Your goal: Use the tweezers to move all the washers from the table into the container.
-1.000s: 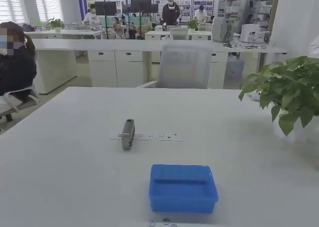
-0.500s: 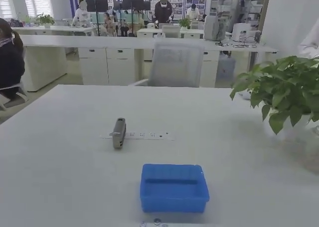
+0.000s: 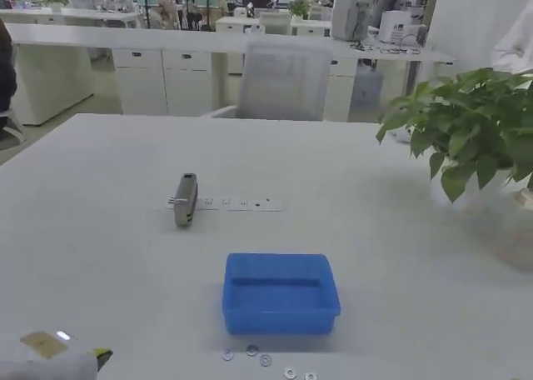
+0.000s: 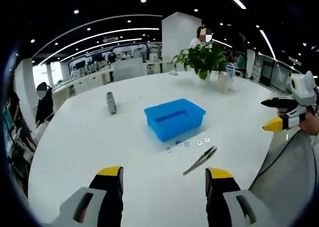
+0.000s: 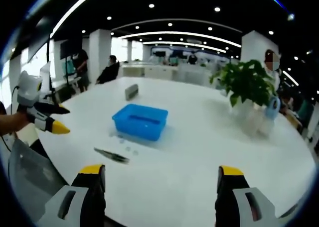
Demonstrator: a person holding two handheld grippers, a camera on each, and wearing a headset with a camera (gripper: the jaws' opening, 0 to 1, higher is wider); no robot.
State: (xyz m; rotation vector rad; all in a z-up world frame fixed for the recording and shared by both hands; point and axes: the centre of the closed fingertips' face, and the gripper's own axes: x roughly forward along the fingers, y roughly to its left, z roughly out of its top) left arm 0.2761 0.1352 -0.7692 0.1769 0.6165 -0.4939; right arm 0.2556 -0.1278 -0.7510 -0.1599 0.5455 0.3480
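Jaws spread and empty, the left gripper [image 4: 164, 173] and right gripper [image 5: 161, 170] hover; a clumsy grab at the flat tweezers [image 4: 199, 160] could scatter the washers [image 4: 187, 144] just near of the blue container [image 4: 174, 118].

Left gripper [image 4: 164, 179]: jaws spread wide, yellow tips level, pointing forward. Right gripper [image 5: 161, 177]: jaws also wide apart. Each appears at the side of the other's view, raised, held in a hand [image 5: 11, 121]. In the head view, a gripper's white body edges in at the lower left.
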